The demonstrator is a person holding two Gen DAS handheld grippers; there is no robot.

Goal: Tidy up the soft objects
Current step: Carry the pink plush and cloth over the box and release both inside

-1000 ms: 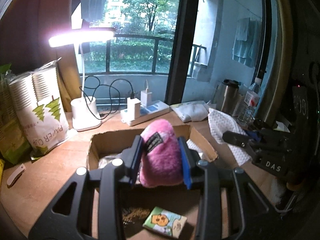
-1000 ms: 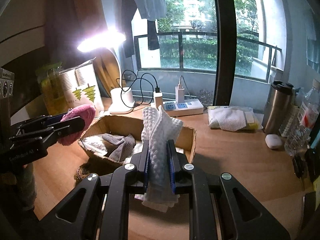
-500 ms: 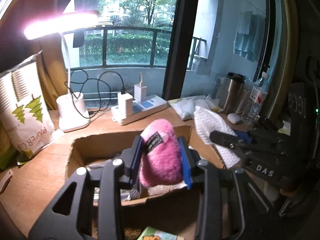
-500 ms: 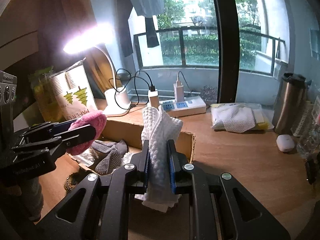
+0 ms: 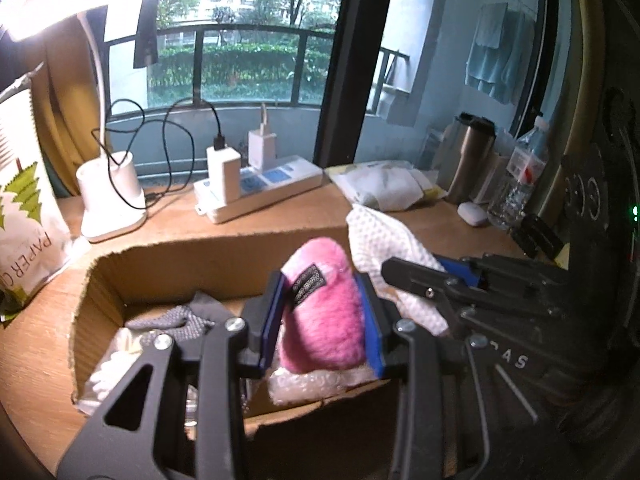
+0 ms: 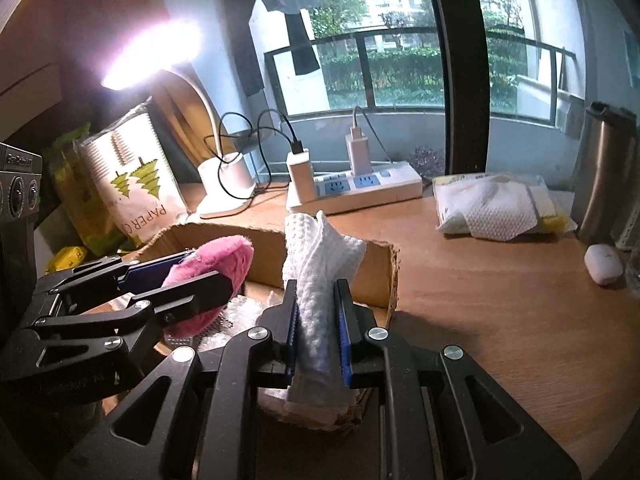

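Observation:
My left gripper (image 5: 322,320) is shut on a pink plush pad (image 5: 322,312) and holds it over the open cardboard box (image 5: 224,260). The plush pad also shows in the right wrist view (image 6: 216,264). My right gripper (image 6: 318,324) is shut on a white waffle cloth (image 6: 320,264) and holds it over the box's right side (image 6: 384,276). The cloth also shows beside the plush pad in the left wrist view (image 5: 384,240). Grey socks (image 5: 180,316) and white soft items lie inside the box.
A lit desk lamp (image 5: 110,192), a power strip with chargers (image 5: 256,188), a paper cup pack (image 5: 20,216), a bag of white cloths (image 6: 496,208), a steel tumbler (image 6: 608,168), a water bottle (image 5: 520,184) and a white earbud case (image 6: 604,264) stand on the wooden table.
Both grippers moved forward over the box with their loads. The plush pad and the cloth now hang lower, close together above the box interior.

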